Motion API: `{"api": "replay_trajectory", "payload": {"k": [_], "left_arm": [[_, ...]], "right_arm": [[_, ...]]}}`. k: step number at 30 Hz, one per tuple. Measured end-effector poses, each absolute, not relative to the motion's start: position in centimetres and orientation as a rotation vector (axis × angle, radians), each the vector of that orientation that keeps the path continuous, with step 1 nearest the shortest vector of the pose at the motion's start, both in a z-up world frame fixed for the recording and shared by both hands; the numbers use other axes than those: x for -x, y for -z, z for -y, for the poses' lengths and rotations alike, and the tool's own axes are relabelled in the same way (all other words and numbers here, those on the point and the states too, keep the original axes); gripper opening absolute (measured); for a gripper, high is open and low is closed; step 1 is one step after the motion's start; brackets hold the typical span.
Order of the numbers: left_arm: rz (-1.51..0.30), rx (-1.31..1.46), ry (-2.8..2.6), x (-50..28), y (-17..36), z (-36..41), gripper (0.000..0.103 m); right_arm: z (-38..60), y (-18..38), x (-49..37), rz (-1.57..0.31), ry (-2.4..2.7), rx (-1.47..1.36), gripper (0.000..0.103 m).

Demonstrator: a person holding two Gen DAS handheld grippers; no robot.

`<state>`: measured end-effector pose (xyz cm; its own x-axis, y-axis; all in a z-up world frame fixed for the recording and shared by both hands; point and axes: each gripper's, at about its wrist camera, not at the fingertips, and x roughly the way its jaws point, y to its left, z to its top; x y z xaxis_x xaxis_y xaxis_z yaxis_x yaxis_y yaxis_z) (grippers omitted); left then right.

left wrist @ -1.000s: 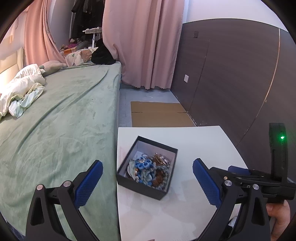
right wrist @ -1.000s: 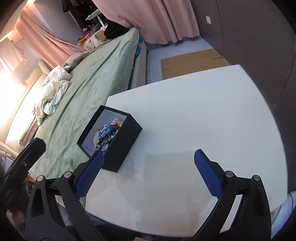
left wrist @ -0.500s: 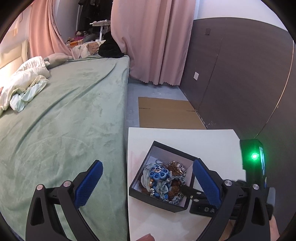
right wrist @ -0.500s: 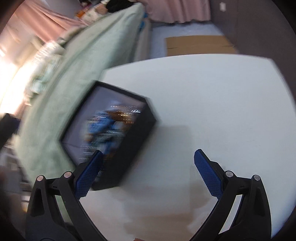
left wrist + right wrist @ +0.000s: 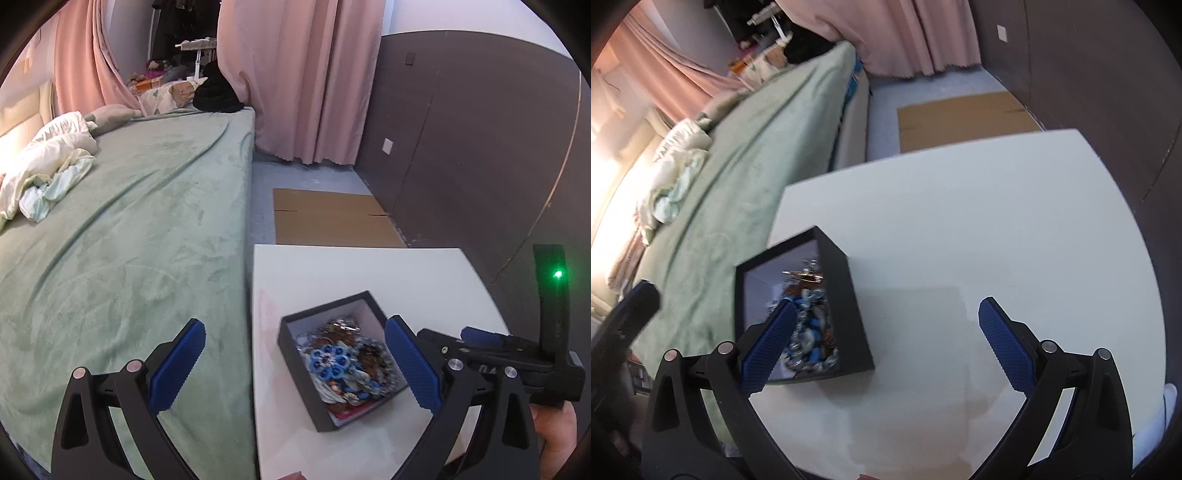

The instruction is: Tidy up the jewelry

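A small open black box with a white lining sits on the white table, near its left edge. It holds a tangle of jewelry: blue beads, silvery and brown pieces. My left gripper is open and empty, its right finger beside the box's right wall. In the right wrist view the box lies lower left with the jewelry inside. My right gripper is open and empty, its left finger over the box, its right finger over bare table.
A bed with a green cover runs along the table's left edge, with crumpled white bedding on it. Flat cardboard lies on the floor beyond the table. A dark wall panel stands to the right. Pink curtains hang behind.
Both grippers have moved in closer to the box. The box now sits between the left gripper's fingers and under the right gripper's left finger. Both stay open.
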<state>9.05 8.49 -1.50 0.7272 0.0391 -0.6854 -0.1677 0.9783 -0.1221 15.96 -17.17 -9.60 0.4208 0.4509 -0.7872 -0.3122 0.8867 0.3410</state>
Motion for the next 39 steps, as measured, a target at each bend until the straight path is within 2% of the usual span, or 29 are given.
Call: {"api": "replay_trajectory", "payload": {"k": [19, 39], "left_arm": [[-0.730, 0.095, -0.072, -4.0, 1.1, -2.9, 0.094], [-0.726, 0.102, -0.083, -3.4, 1.2, -3.8, 0.094]], "right_arm": [[21.6, 7.4, -10.6, -0.961, -0.514, -0.128, 0.098], [20.5, 7.7, -10.5, -0.949, -0.512, -0.114, 0.098]]}}
